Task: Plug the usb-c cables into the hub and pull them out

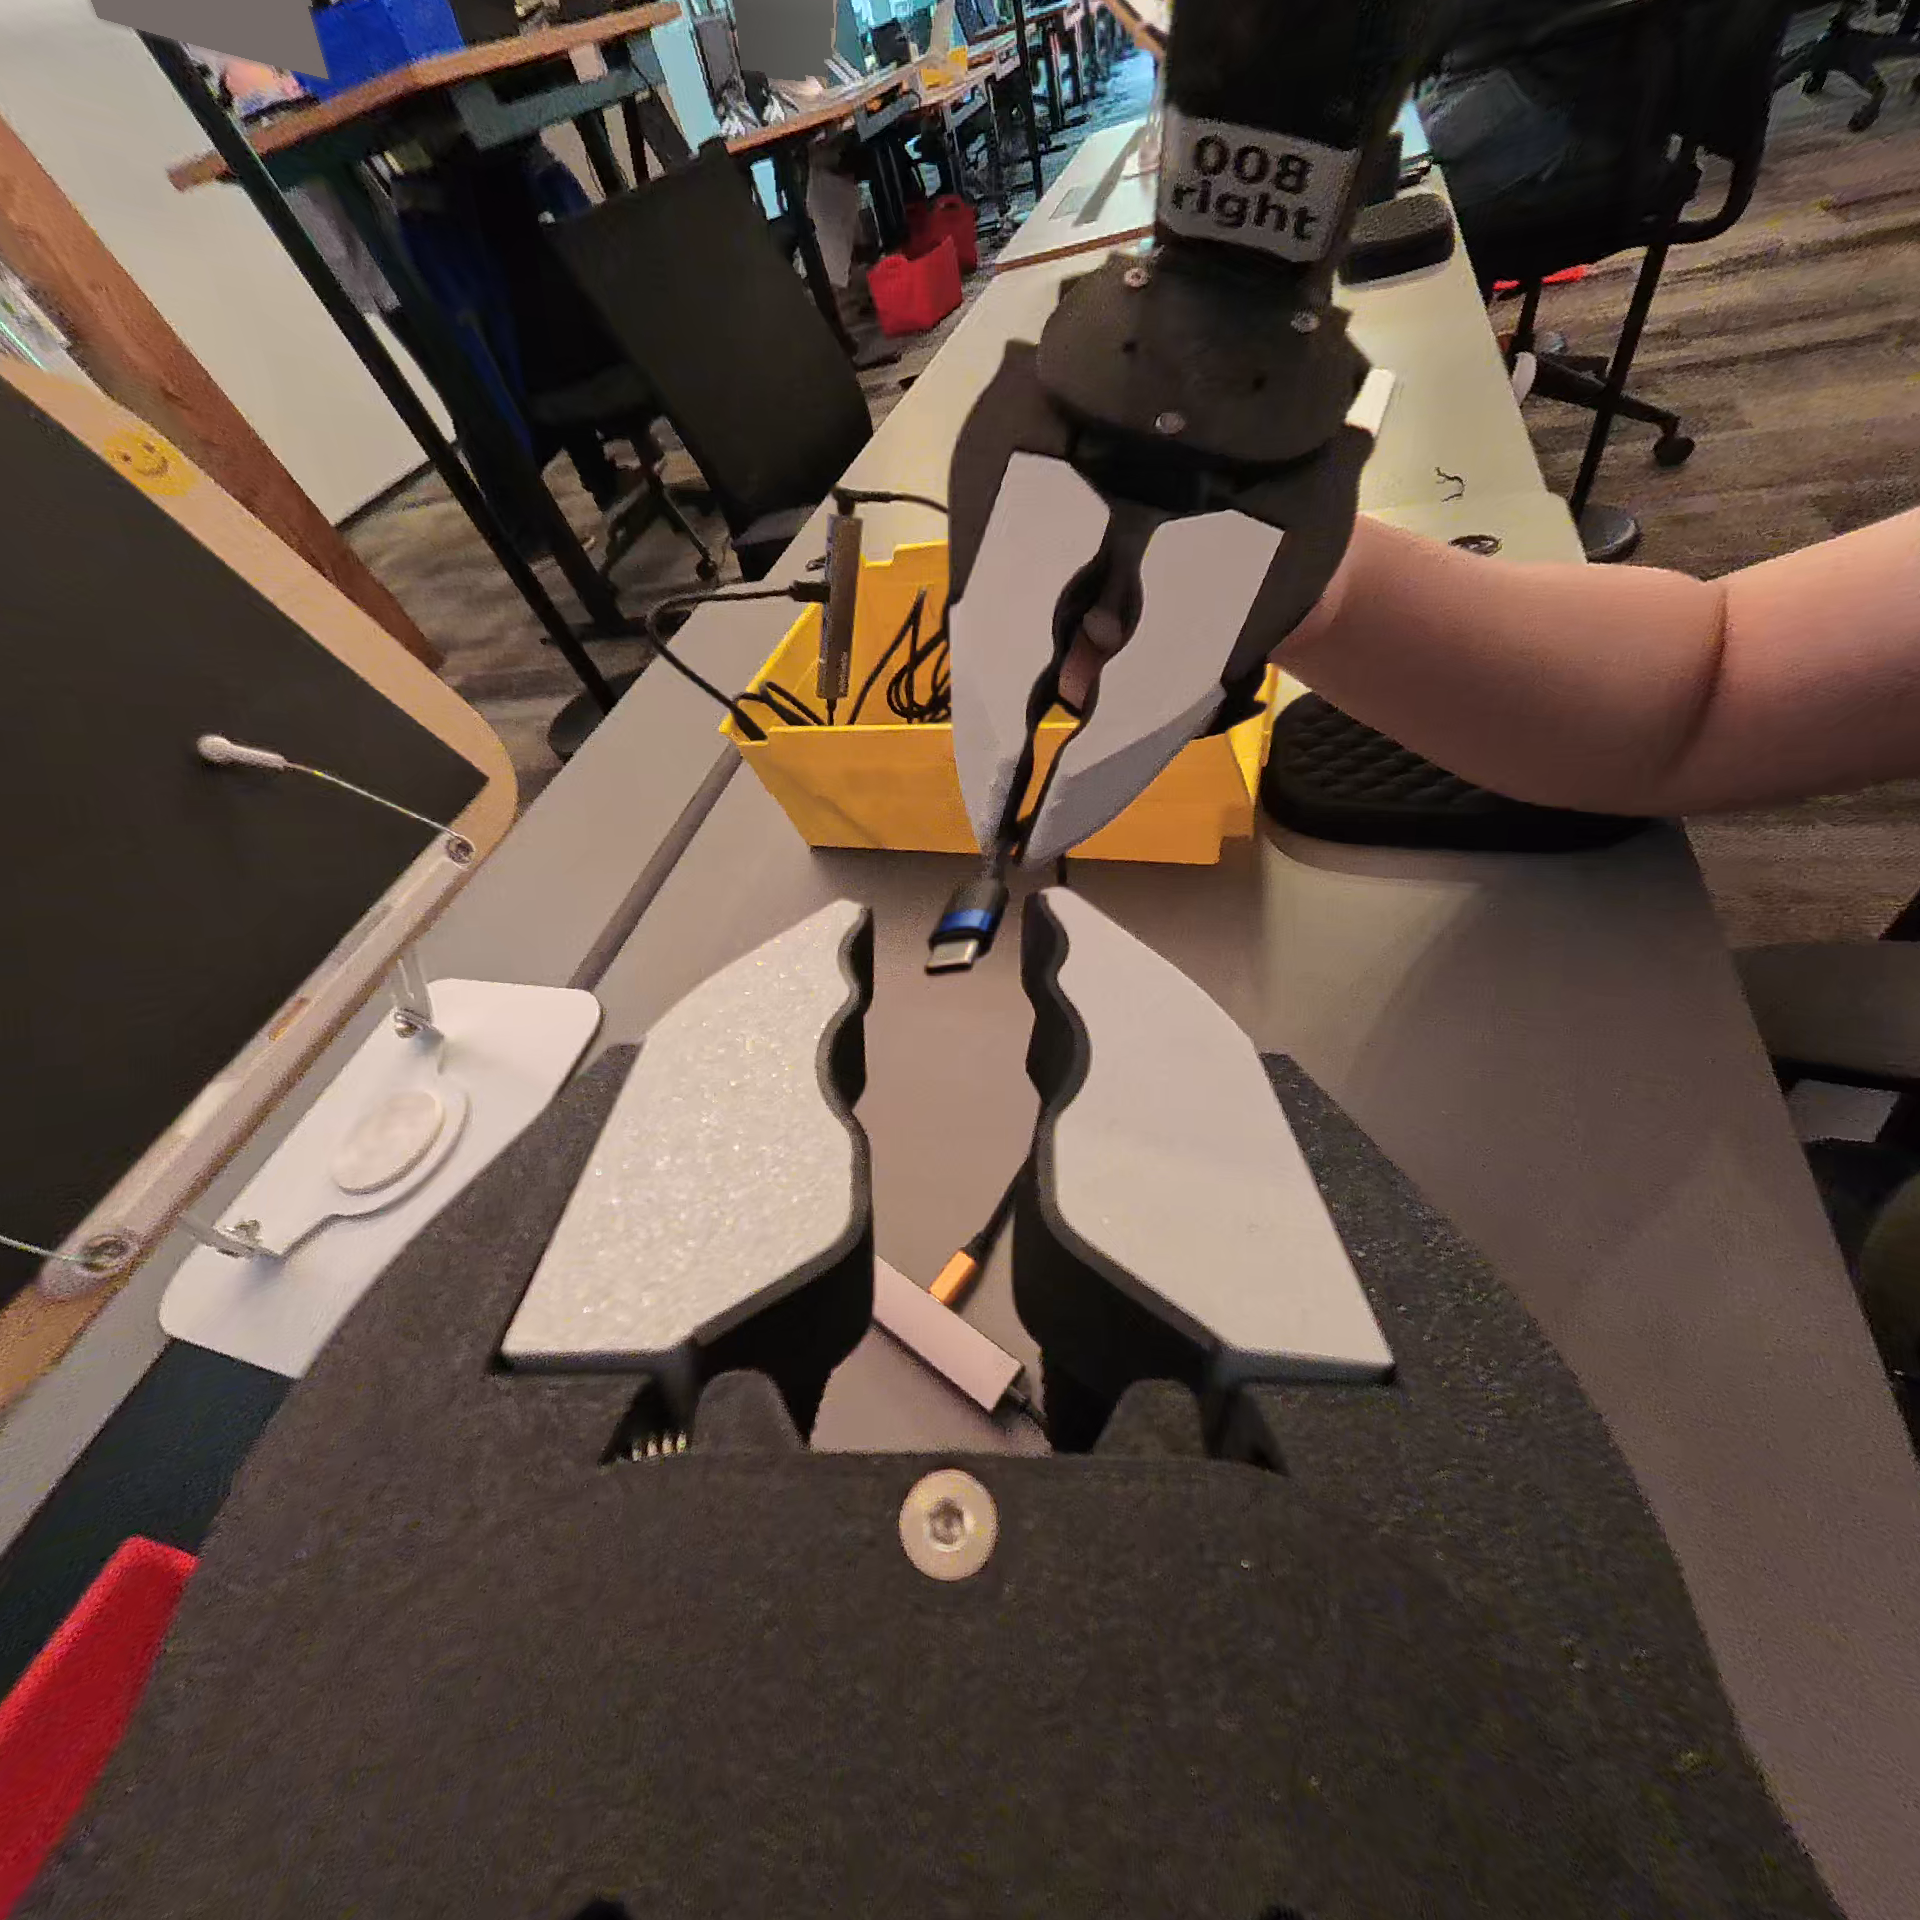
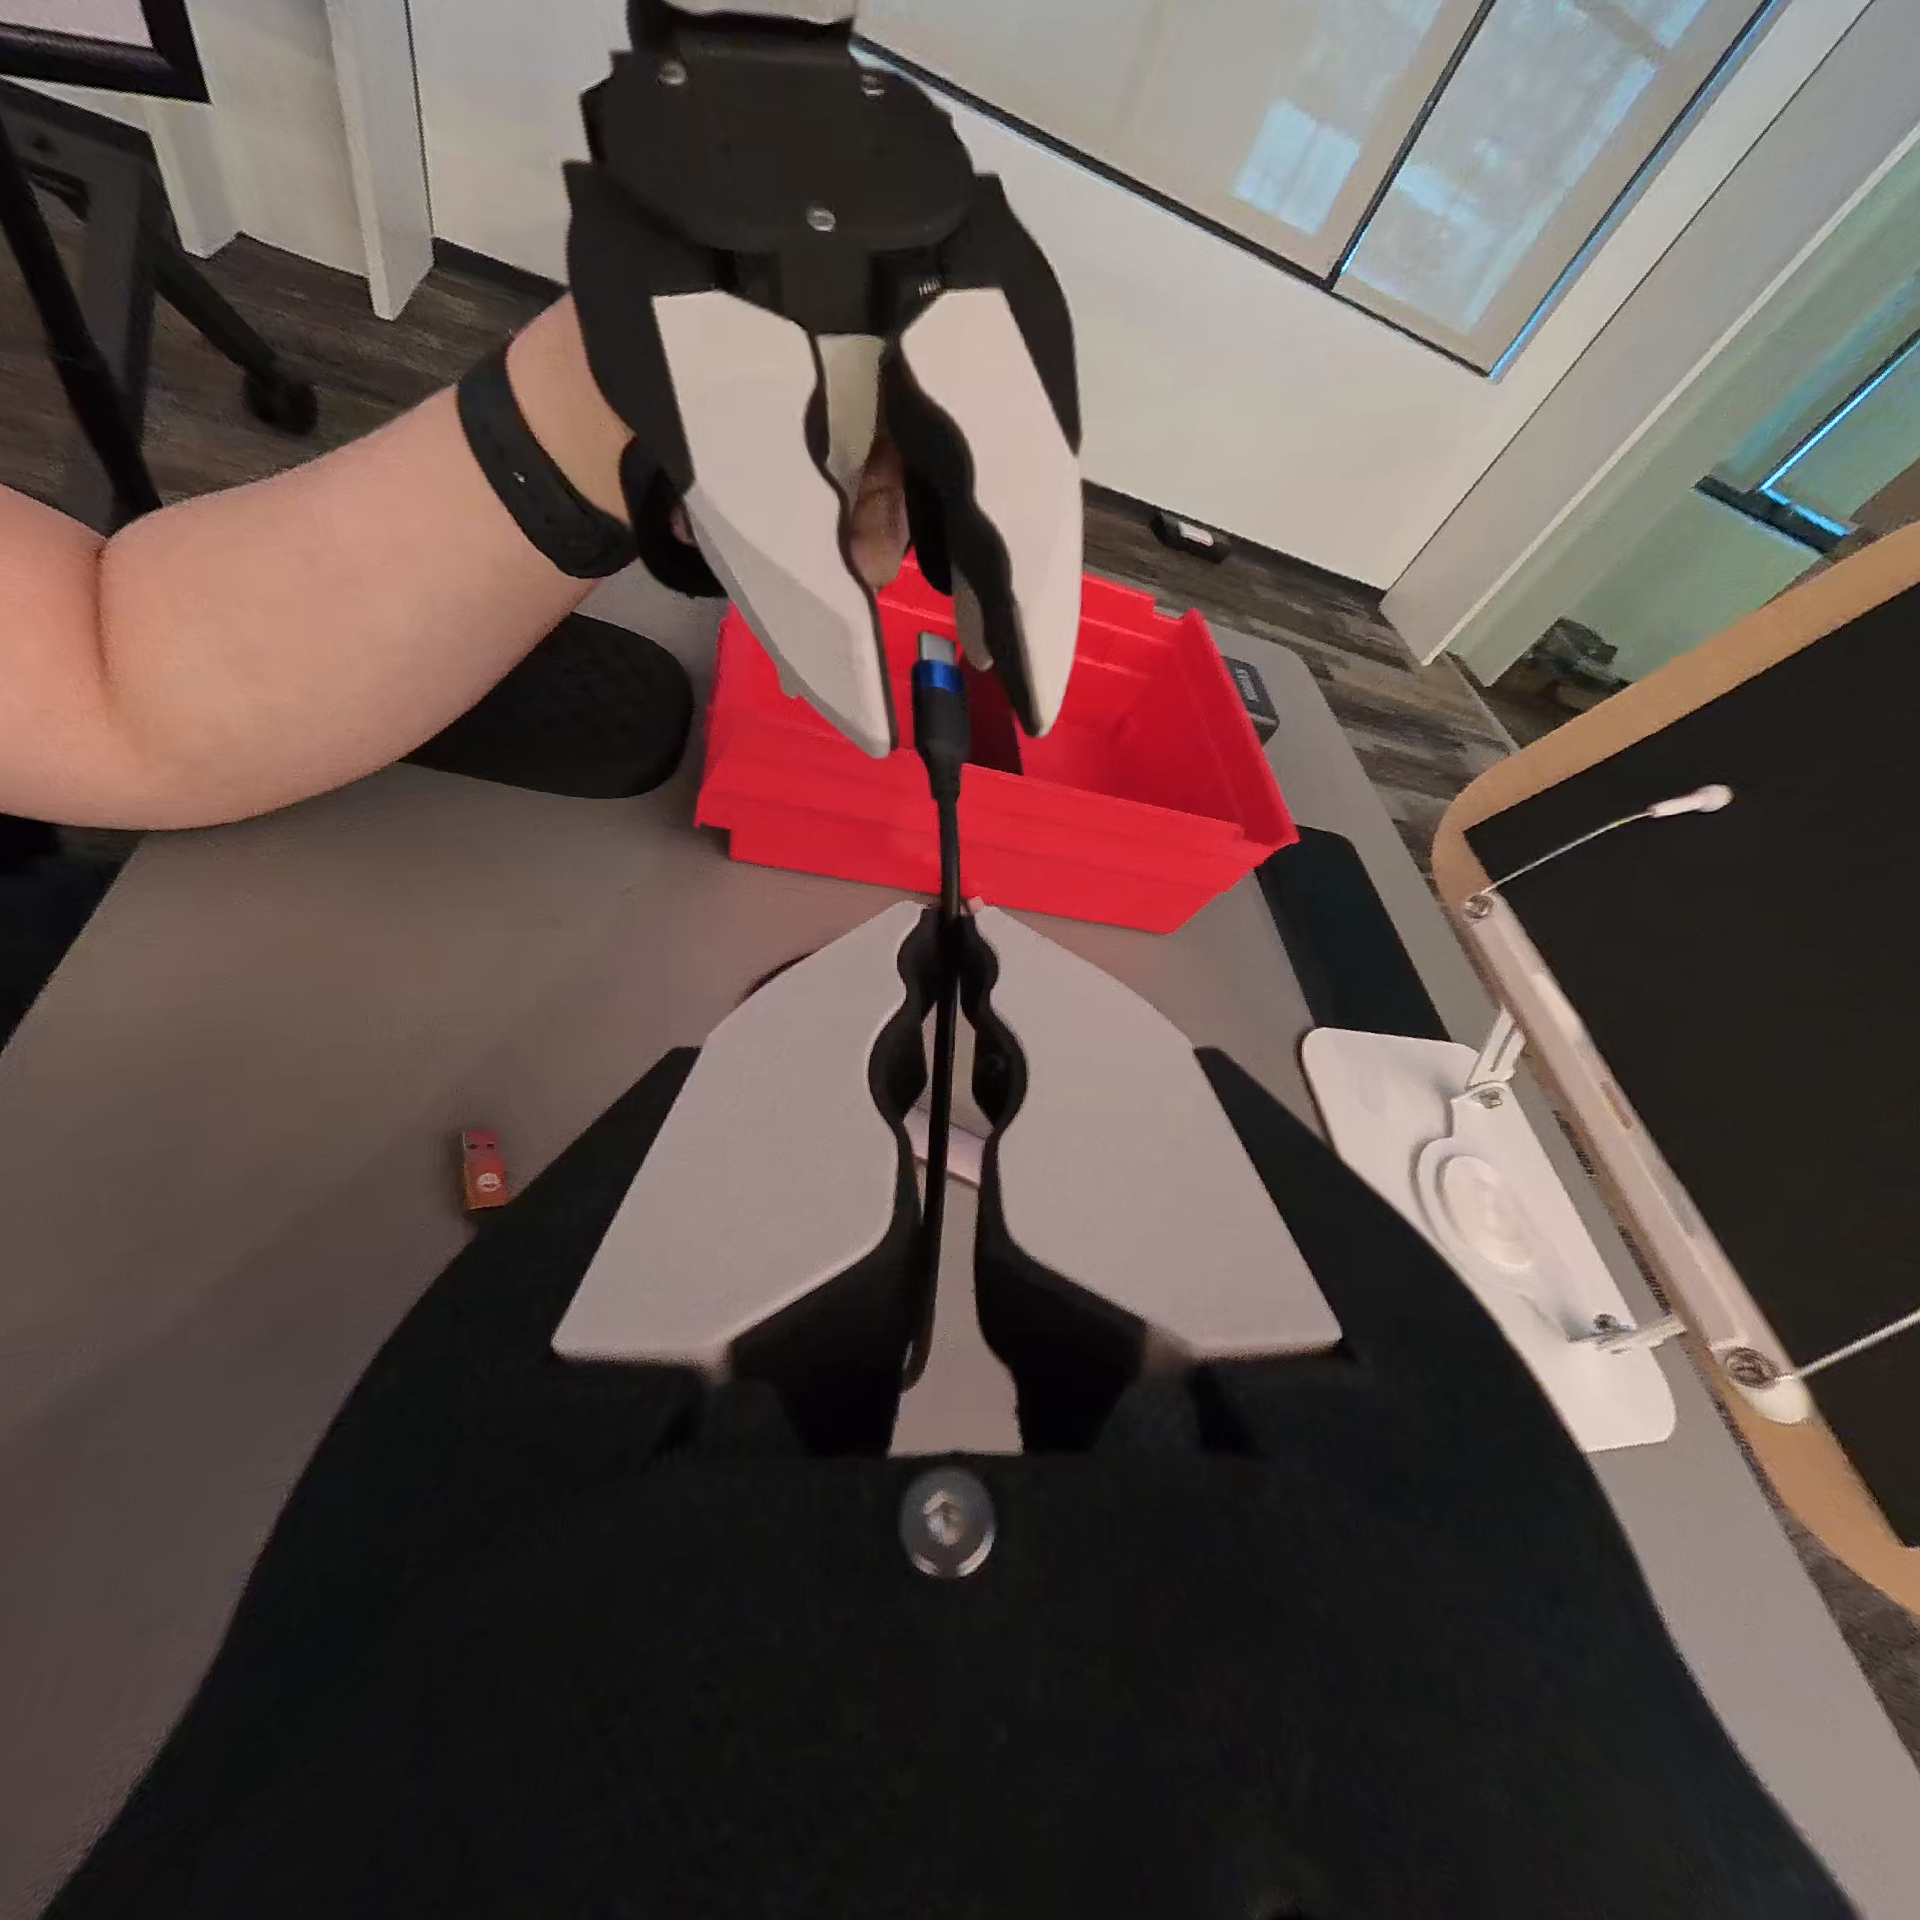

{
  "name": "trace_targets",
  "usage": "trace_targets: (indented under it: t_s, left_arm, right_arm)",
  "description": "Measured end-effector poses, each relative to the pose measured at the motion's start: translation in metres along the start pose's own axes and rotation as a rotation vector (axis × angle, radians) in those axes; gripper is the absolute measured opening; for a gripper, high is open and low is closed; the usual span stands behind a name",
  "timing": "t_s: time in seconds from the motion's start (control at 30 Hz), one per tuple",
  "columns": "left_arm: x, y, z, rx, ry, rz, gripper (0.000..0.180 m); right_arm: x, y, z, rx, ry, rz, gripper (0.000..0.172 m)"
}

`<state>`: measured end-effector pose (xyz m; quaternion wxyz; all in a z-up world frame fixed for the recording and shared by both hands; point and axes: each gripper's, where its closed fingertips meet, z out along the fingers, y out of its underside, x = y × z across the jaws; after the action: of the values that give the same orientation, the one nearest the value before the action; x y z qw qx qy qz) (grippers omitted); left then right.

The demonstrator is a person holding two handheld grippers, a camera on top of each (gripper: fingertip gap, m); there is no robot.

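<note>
Your right gripper [image 2: 951,914] has its fingertips pinched shut on the black cable [image 2: 943,831], a little way behind its blue-banded plug [image 1: 966,920], so the plug hangs free in the air above the grey table [image 1: 1403,1018], pointing toward your left gripper [image 1: 945,914]. That left gripper is parted, with the plug sitting between its fingertips [image 1: 831,935] and a clear gap on either side; it has hold of nothing. The silver hub [image 1: 951,1351] lies on the table under your left gripper, close to its base, with an orange-ended cable [image 1: 951,1276] already running from it. Expect the cable to be light and limp: held by the cord, the plug will likely swing and twist, which makes aiming it at a port hard. The plug body itself is short, rigid and probably smooth, so it is the better place to take hold, on the flat sides of the dark housing just behind the blue band, leaving the metal tip clear. The hub looks light too and may well slide when you push, so it will likely need steadying. The yellow bin [image 1: 904,790] behind holds more cables, and the red bin [image 2: 997,831] stands beyond your left gripper.
</note>
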<state>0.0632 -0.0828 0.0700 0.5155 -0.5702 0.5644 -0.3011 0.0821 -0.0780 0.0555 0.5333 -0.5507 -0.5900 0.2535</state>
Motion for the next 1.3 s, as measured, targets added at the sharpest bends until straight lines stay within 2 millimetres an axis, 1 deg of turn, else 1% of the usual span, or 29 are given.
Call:
trace_targets:
  t_s: [0.1, 0.17, 0.23, 0.33, 0.37, 0.5, 0.53, 0.57, 0.63, 0.67, 0.7, 0.93, 1.07, 1.17, 1.2, 1.27, 1.3]
  left_arm:
    - [-0.001, 0.003, 0.002, 0.003, 0.014, -0.019, 0.027]
    - [-0.003, 0.002, 0.003, 0.013, 0.013, -0.028, 0.026]
    - [0.000, 0.002, 0.004, 0.009, 0.033, -0.030, 0.020]
    - [0.000, 0.010, 0.008, -0.040, 0.027, -0.021, 0.019]
    - [0.000, 0.012, 0.008, -0.051, 0.032, -0.024, 0.015]
    - [0.003, 0.008, 0.010, -0.035, 0.055, -0.032, 0.012]
    - [0.005, 0.007, 0.010, -0.028, 0.063, -0.032, 0.015]
    - [0.007, 0.006, 0.010, -0.025, 0.076, -0.031, 0.022]
    - [0.009, 0.007, 0.010, -0.034, 0.078, -0.024, 0.023]
    - [0.007, 0.008, 0.011, -0.043, 0.067, -0.018, 0.021]
    - [0.005, 0.009, 0.011, -0.047, 0.052, -0.013, 0.011]
    - [0.003, 0.007, 0.012, -0.035, 0.072, -0.056, 0.010]
    - [-0.003, -0.002, 0.012, -0.001, 0.047, -0.104, 0.010]
    - [-0.013, -0.005, 0.011, 0.025, 0.012, -0.154, 0.010]
    - [-0.019, -0.004, 0.009, 0.030, -0.011, -0.167, 0.010]
    - [-0.031, -0.004, 0.004, 0.052, -0.062, -0.211, 0.010]
    - [-0.035, -0.006, 0.001, 0.077, -0.071, -0.231, 0.010]
  right_arm:
    - [0.001, -0.001, 0.000, -0.005, 0.026, -0.046, 0.004]
    - [0.001, 0.000, 0.001, -0.018, 0.041, -0.074, 0.004]
    - [0.001, 0.000, 0.002, -0.027, 0.053, -0.094, 0.004]
    - [0.002, 0.001, 0.003, -0.032, 0.069, -0.116, 0.004]
    - [0.003, 0.000, 0.003, -0.032, 0.078, -0.125, 0.004]
    - [0.004, 0.002, 0.003, -0.044, 0.093, -0.161, 0.004]
    - [0.004, 0.001, 0.003, -0.043, 0.095, -0.165, 0.004]
    - [0.004, 0.001, 0.003, -0.045, 0.099, -0.169, 0.004]
    - [0.004, 0.002, 0.003, -0.053, 0.103, -0.180, 0.004]
    - [0.004, 0.002, 0.003, -0.055, 0.108, -0.188, 0.004]
    - [0.004, 0.002, 0.004, -0.055, 0.111, -0.196, 0.004]
    - [0.007, 0.002, 0.004, -0.060, 0.138, -0.222, 0.004]
    - [0.013, -0.003, 0.003, -0.016, 0.176, -0.201, 0.005]
    - [0.018, -0.008, 0.000, 0.032, 0.189, -0.137, 0.015]
    - [0.019, -0.012, -0.001, 0.061, 0.192, -0.113, 0.016]
    - [0.014, -0.024, -0.004, 0.145, 0.152, -0.060, 0.014]
    - [0.006, -0.031, -0.004, 0.198, 0.103, -0.028, 0.010]
